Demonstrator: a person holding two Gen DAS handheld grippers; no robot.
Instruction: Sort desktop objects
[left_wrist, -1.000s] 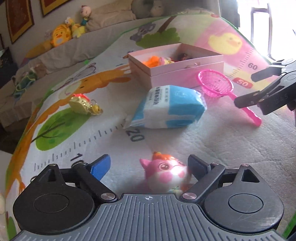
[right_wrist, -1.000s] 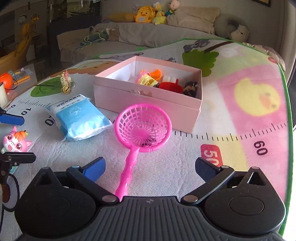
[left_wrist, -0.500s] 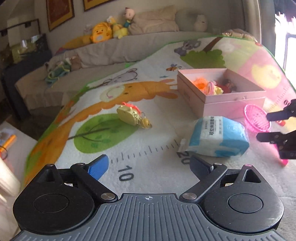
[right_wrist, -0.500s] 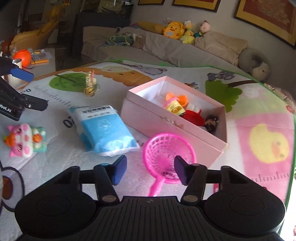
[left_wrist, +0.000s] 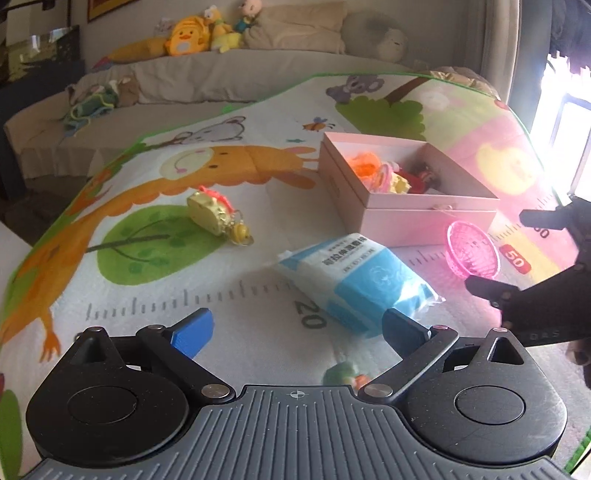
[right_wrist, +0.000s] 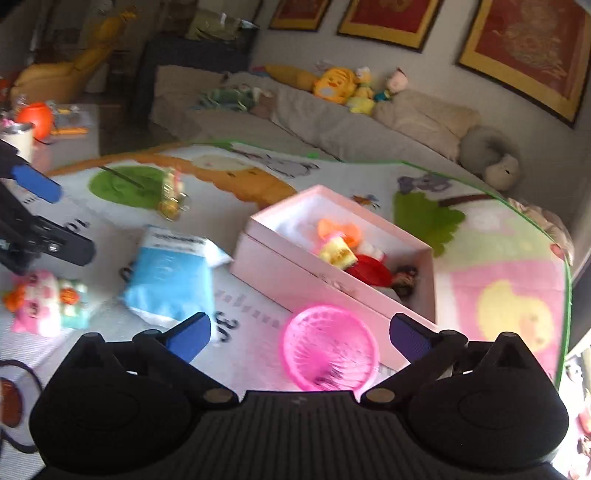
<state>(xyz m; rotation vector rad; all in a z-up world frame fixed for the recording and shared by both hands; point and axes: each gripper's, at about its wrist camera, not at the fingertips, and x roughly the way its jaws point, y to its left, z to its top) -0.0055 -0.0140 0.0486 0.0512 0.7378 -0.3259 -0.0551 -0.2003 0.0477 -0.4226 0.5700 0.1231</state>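
- Behind the surface we see a grey sofa (left_wrist: 236, 77) with plush toys; the surface itself wears a printed play mat (left_wrist: 207, 173) with a ruler strip.
- Our right gripper (right_wrist: 299, 332) stands wide open and holds nothing. The pink net (right_wrist: 330, 349) lies between its fingers, its hoop just beside the near wall of the pink box (right_wrist: 295, 273). The handle is hidden under the gripper body, so we cannot tell where it points.
- Our left gripper (left_wrist: 297, 328) is also wide open and empty, above the mat near the "20" mark. The blue pack (left_wrist: 354, 273) lies just ahead of its right finger.
- We judge the step in hand to be the grasp of the net. The right view is blurred, so we should settle the gripper before we close it.
- A thin, springy hoop may flex or slip, so we would rather close on the handle, or on the rim near it, and squeeze gently.
- We then lift it clear of the box wall and set it among the toys inside, without nudging the box.
- Still loose on the mat: the pack, the pink cat toy (right_wrist: 44, 299) at the left, and the gold charm (left_wrist: 218, 214) further out.
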